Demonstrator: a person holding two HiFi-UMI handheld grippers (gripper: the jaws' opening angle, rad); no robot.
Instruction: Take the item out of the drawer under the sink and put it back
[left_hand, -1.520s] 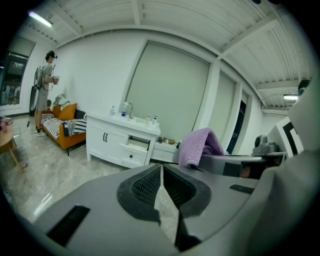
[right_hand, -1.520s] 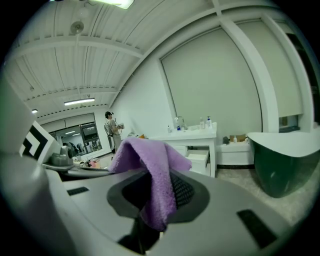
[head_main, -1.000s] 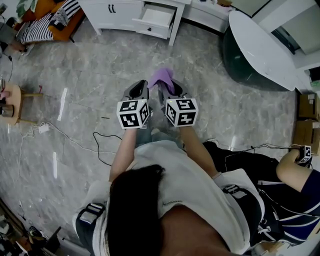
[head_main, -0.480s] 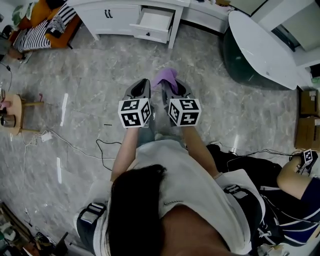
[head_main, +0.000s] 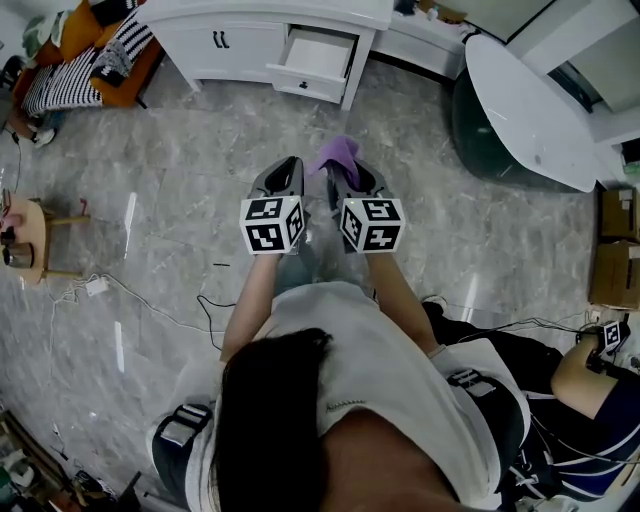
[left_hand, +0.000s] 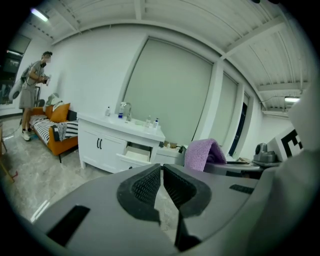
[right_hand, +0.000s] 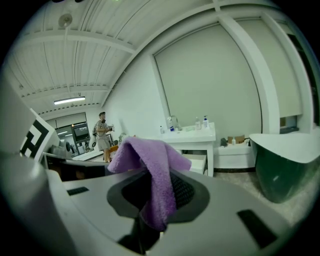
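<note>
The purple cloth (head_main: 339, 152) is pinched in the right gripper (head_main: 340, 176), well off the floor. In the right gripper view it drapes over the top of the pads and hangs down between them, and the jaws are closed narrow onto its folds (right_hand: 152, 170). The left gripper (head_main: 288, 176) rides just beside it, the 2 almost level. Its jaws are drawn together to a bare slit with nothing between them (left_hand: 161, 170).

Ahead, across a stretch of grey marble floor (head_main: 200, 170), stands the white sink cabinet (head_main: 225, 35). Its 1 drawer (head_main: 318, 50) is pulled out, and what shows of it looks bare. The cloth is well apart from it. A dark green bathtub (head_main: 500, 110) sits off to the right.

From where I stand this looks like the return leg: the cloth is out and both grippers point towards the open drawer. The next move calls for closing the gap, bringing the right gripper over the drawer's opening, lowering the cloth inside and only then parting the jaws. The limp cloth may snag on a pad, so a clean lift away matters. The free left gripper could then push the drawer shut.
</note>
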